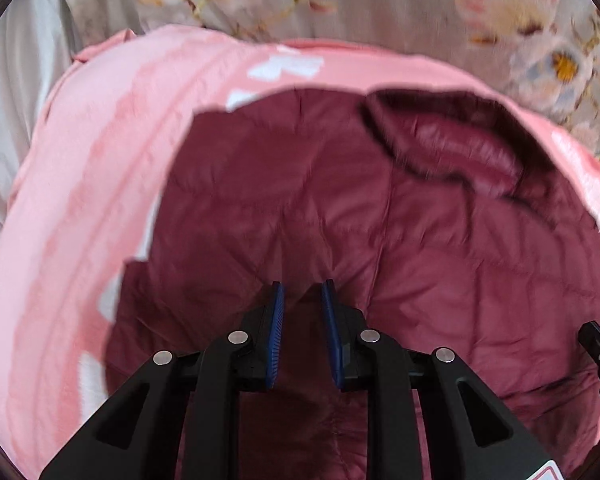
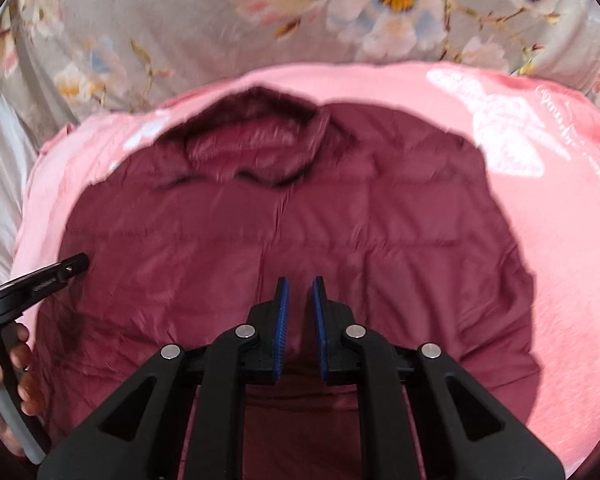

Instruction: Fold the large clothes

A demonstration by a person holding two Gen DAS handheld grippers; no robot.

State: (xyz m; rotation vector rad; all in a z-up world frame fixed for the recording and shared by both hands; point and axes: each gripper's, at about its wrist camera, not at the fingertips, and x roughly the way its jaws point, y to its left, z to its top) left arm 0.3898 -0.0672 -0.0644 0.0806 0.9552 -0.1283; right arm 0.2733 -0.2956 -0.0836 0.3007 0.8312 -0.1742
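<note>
**Both claws free above the jacket, the fold only part done**

Closest to us, we have the left claw hovering over dark red quilted cloth, its blue pads standing a little apart with nothing pinched between them. In the right wrist view we see the same story: the right claw has a narrow gap between its pads and no cloth in it. So neither claw is gripping anything right now.

Just under both claws lies the jacket, a puffy maroon one with stitched panels. It rests fairly flat, its body spread wide across both views. At the left edge of the right wrist view we spot the other tool poking in over the jacket's side, with the person's hand wrapped round its handle.

Further out, we reach the collar, dark-trimmed and lying at the far end of the jacket, shiny lining showing inside it. No sleeve sticks out clearly on either side; we judge they may be tucked in, but the blur makes that hard to confirm.

Beyond the jacket comes the pink blanket beneath it, and past that the flowered bedsheet.

Our read: the jacket is laid out and smoothed, perhaps with the sides turned in. The end-to-end folds, hem up towards collar, look yet to be done.
</note>
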